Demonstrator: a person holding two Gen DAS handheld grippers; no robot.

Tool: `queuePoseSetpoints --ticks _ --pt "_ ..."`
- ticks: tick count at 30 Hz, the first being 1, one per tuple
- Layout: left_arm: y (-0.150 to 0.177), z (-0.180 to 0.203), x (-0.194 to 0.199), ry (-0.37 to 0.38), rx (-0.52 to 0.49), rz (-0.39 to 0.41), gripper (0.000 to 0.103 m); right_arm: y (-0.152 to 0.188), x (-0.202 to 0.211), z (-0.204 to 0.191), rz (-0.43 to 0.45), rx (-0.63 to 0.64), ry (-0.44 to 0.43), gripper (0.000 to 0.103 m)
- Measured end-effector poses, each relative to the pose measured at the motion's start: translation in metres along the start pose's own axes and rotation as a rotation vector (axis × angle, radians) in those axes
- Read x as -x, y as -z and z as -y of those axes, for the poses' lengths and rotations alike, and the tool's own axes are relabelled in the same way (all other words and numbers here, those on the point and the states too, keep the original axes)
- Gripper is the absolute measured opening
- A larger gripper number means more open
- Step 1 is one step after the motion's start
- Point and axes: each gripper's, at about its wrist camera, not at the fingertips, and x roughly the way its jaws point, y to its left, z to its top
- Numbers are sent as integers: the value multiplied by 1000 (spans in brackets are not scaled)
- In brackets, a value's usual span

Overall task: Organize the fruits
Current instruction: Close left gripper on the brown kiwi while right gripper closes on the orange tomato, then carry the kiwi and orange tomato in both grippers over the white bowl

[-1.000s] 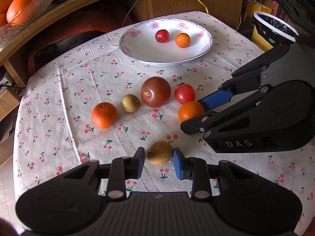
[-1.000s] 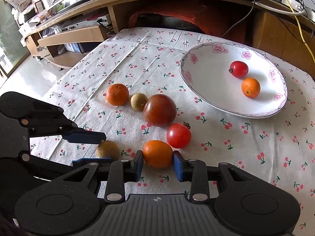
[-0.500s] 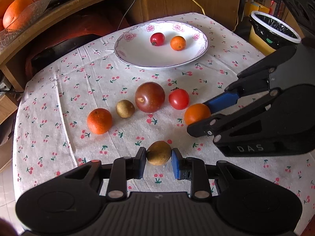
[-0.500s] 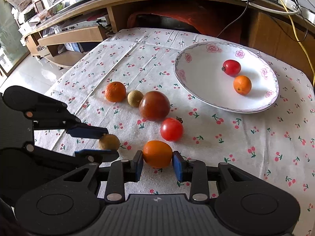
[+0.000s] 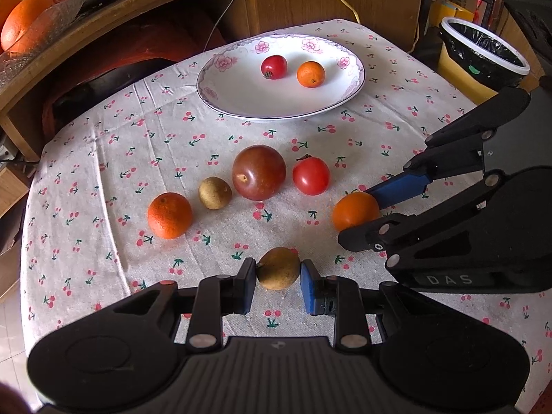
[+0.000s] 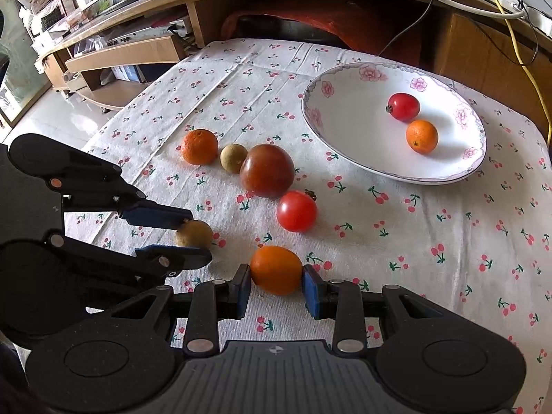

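My left gripper [image 5: 278, 277] is shut on a small brown fruit [image 5: 278, 268], held just above the cherry-print cloth. My right gripper [image 6: 276, 286] is shut on a smooth orange fruit [image 6: 276, 269]; that fruit [image 5: 355, 211] also shows in the left wrist view. On the cloth lie a rough orange [image 5: 169, 215], a second brown fruit [image 5: 215, 193], a big dark red fruit [image 5: 259, 172] and a red tomato [image 5: 311, 176]. The flowered white plate [image 5: 241, 100] at the back holds a small tomato [image 5: 273, 66] and a small orange [image 5: 311, 74].
A lined bin [image 5: 483, 55] stands off the table's far right. A wooden shelf [image 5: 69, 38] with cables runs behind the table; a glass dish of oranges [image 5: 24, 24] sits on it at left. The cloth's left edge drops to the floor [image 6: 69, 117].
Both grippers have lifted and drawn back a little with their fruits held; the plate and loose fruits sit lower and farther off in view.
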Motion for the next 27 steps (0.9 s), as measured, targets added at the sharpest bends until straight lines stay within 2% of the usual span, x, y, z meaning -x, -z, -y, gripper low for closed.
queuePoseSetpoints --ticks 9,27 --pt "-4 1 0 3 -2 11 36 1 4 5 2 -17 -1 29" --pt "-38 -2 5 -19 13 86 36 -19 18 28 93 -80 44 29"
